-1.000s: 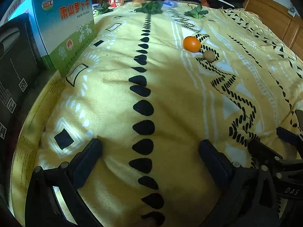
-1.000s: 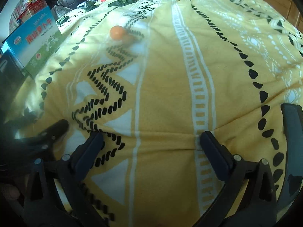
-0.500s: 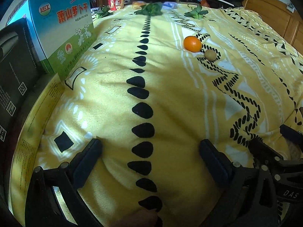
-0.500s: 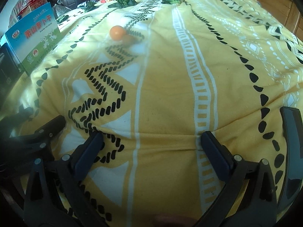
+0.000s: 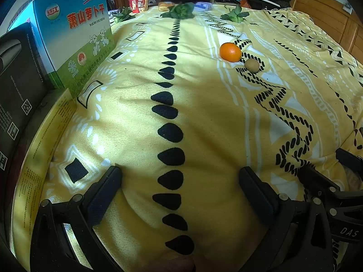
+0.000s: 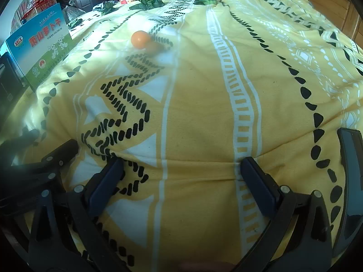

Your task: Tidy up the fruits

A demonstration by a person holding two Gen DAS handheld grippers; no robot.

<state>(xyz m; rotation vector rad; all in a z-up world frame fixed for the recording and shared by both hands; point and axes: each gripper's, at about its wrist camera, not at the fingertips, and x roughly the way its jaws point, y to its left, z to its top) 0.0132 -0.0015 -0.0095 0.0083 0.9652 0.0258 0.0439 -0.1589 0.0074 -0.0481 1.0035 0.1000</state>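
Both cameras have crept toward the far orange (image 5: 230,52) and kiwi (image 5: 252,65); left gripper (image 5: 180,176) and right gripper (image 6: 181,176) gape wide, empty, nothing sorted yet.

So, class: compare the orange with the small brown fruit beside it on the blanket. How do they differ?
The orange is bright orange and glossy; the brown fruit is dull greenish-brown. The orange is clearly larger. The orange lies farther from the left gripper than the brown fruit. Both are roundish and rest side by side on the yellow blanket.
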